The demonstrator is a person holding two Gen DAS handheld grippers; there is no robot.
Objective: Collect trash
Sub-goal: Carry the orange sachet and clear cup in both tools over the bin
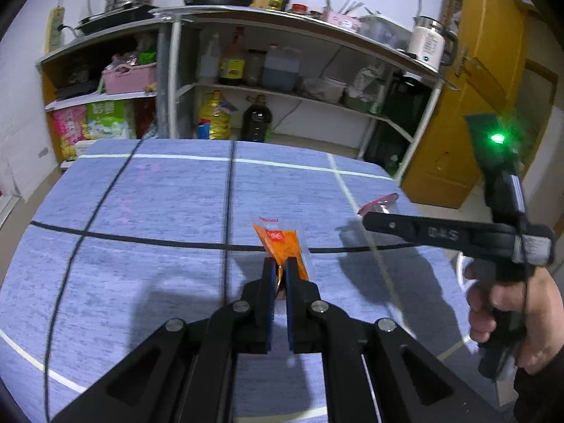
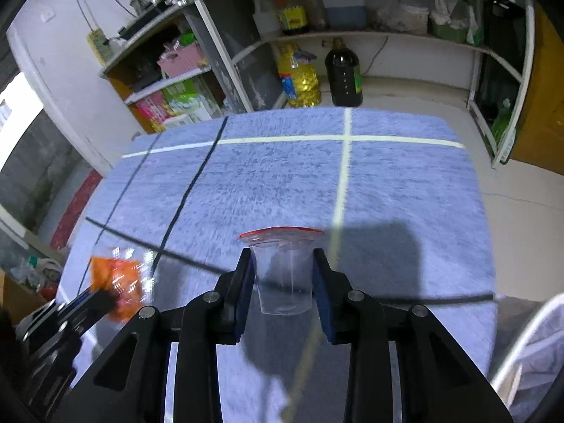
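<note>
i have the left gripper point(image 1: 280, 275) with its jaws clamped on the near end of an orange snack wrapper point(image 1: 283, 243), which sticks out forward above the blue worktop point(image 1: 158, 194). the wrapper is thin film with clear edges: i judge it very light, limp and slippery, so hold it well inside the edge, not at the clear margin, where it could slide out.

the right gripper point(image 2: 283, 282) has its jaws pressed on both sides of a clear plastic cup point(image 2: 283, 278). the cup is transparent and tapers toward its base, which faces me, with a red-edged lid or film at its far, wide end. it looks lifted clear of the worktop, though i cannot confirm this. i judge it light, thin-walled and easy to crush or squeeze out, so grip at mid-body with modest pressure.

a white mesh rim point(image 2: 528, 338) shows at the lower right of the right wrist view, possibly the bin.
</note>
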